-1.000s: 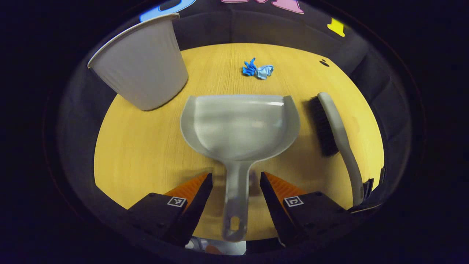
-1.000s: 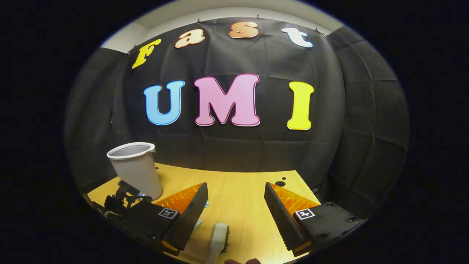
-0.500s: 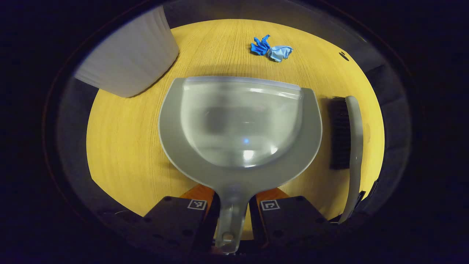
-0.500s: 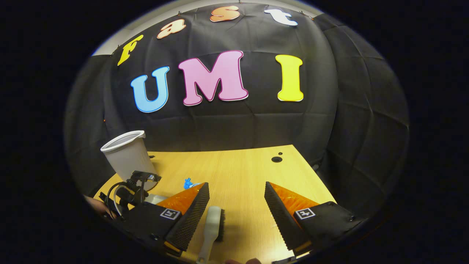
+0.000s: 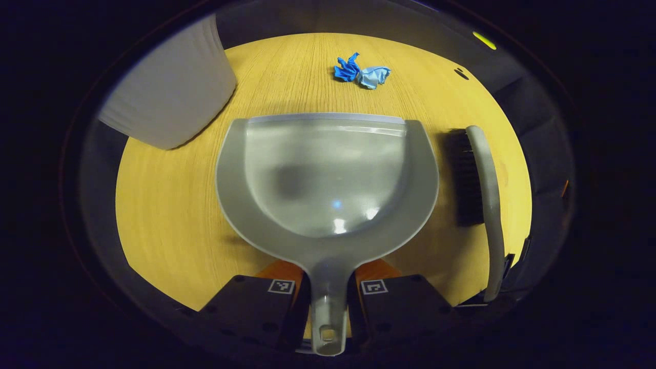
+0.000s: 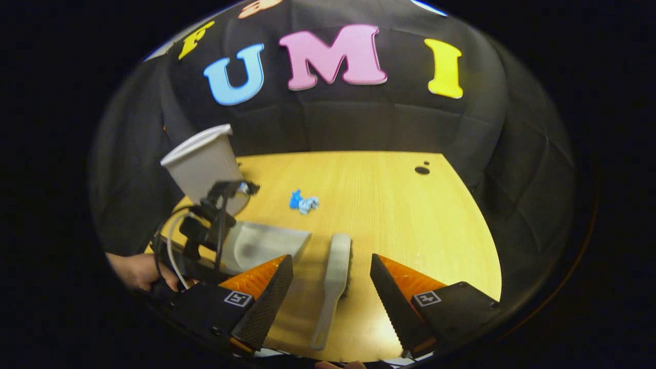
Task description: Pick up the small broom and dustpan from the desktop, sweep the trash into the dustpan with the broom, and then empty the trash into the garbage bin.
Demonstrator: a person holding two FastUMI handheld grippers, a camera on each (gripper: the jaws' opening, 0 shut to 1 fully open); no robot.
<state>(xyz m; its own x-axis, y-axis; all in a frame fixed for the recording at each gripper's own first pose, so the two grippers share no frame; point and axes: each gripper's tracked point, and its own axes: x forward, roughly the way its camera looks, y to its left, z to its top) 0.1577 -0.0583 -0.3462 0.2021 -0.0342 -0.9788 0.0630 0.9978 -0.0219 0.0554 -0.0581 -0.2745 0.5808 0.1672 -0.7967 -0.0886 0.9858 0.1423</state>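
The left claw (image 5: pixel 328 302) grips the dustpan (image 5: pixel 328 174) handle at frame bottom, while the open right claw (image 6: pixel 330 279) straddles the ungrasped broom (image 6: pixel 335 277); the trash (image 5: pixel 361 74) at upper centre remains unswept.

Left gripper (image 5: pixel 328 302) jaws closed on the handle of the grey plastic dustpan (image 5: pixel 328 174), pan mouth facing away on the yellow wood-grain surface (image 5: pixel 169 215). Crumpled blue trash scrap (image 5: pixel 361 76) lies beyond the pan's front edge, apart from it. Grey-handled small broom with black bristles (image 5: pixel 479 189) just right of the pan. White ribbed garbage bin (image 5: pixel 169 97) upper left.
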